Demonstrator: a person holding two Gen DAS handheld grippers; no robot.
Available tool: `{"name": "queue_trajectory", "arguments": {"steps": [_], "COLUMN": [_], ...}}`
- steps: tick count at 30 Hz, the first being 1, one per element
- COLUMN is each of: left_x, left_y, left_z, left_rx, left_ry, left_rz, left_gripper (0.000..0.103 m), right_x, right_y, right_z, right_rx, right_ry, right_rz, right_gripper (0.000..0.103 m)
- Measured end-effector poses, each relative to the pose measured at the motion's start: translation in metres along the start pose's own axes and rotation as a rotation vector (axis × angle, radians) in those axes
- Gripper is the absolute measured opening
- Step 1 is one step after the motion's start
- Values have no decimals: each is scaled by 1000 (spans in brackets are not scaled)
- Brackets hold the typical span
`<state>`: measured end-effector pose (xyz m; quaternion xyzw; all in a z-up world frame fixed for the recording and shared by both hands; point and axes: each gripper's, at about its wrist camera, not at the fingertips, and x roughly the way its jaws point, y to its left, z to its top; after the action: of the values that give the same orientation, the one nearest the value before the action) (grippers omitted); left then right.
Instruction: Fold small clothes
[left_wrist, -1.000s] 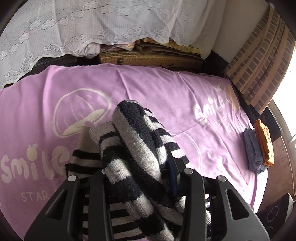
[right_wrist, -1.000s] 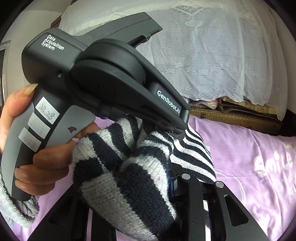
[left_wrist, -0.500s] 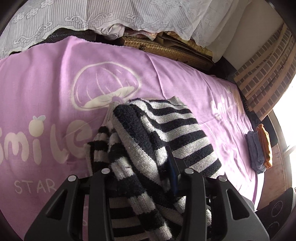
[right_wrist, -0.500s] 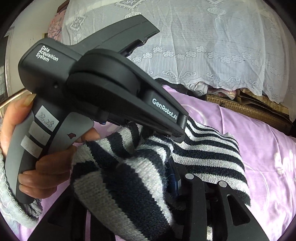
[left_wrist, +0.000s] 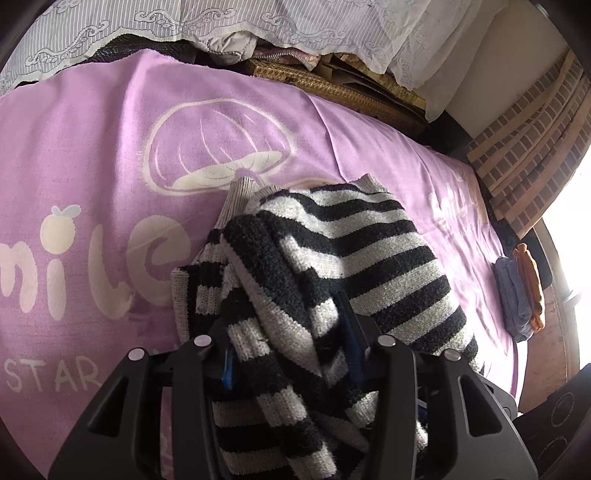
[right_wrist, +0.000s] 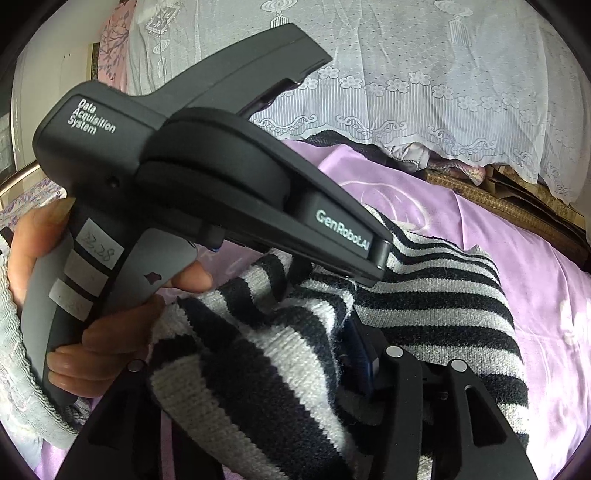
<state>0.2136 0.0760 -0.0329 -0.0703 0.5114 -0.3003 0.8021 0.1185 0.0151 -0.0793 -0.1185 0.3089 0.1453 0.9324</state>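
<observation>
A black-and-grey striped knit garment (left_wrist: 343, 258) lies partly on the purple blanket (left_wrist: 92, 166), its far part spread flat, its near part bunched up. My left gripper (left_wrist: 291, 354) is shut on the near bunched edge. In the right wrist view the same striped garment (right_wrist: 424, 302) fills the lower middle. My right gripper (right_wrist: 258, 369) is shut on another bunch of it. The left gripper's black body (right_wrist: 207, 177) and the hand holding it cross that view just above the knit.
A small stack of folded clothes, blue-grey and orange (left_wrist: 521, 291), sits at the blanket's right edge. A woven basket (left_wrist: 332, 88) and a white lace cloth (left_wrist: 258, 22) lie beyond the blanket's far edge. Brick-patterned wall (left_wrist: 528, 147) is at the right.
Both grippers have lowered the garment toward the blanket. Its far part now lies spread flat on the purple cloth; a second ago it hung bunched above it.
</observation>
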Motion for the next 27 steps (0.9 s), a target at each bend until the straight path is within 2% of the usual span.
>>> {"name": "queue_trajectory", "arguments": {"steps": [3,11,14,17,19,24,27], "left_x": [1,0,-2,-4,-8,-23,-34], "left_y": [3,4,5,4,2,-2,-5], "left_z": [-2,-5,-6,-7,-7,-9,-13], "left_rx": [-11,-26,-32,-32,-33,-45,-40], "left_ry": [-2,-16,-17,-22,-33,-74,-103], "left_rz": [-13,-20,-31,-34,-18,-7,54], "left_gripper": [45,46,50,58,70,78,86], "right_x": [5,-5,-6,-9,-12,-19,-28], "right_y": [2,15,14,14,14,7,3], "right_z": [0,-7,-7,-8,-9,-10,-11], "right_rx": [-13,-6,1,5,8,26,37], "right_ry": [7,1,-9,-18,-25,-51,-66], "right_rz": [2,12,19,28,33,52,56], "right_gripper": [57,59,61,62,63,64,65]}}
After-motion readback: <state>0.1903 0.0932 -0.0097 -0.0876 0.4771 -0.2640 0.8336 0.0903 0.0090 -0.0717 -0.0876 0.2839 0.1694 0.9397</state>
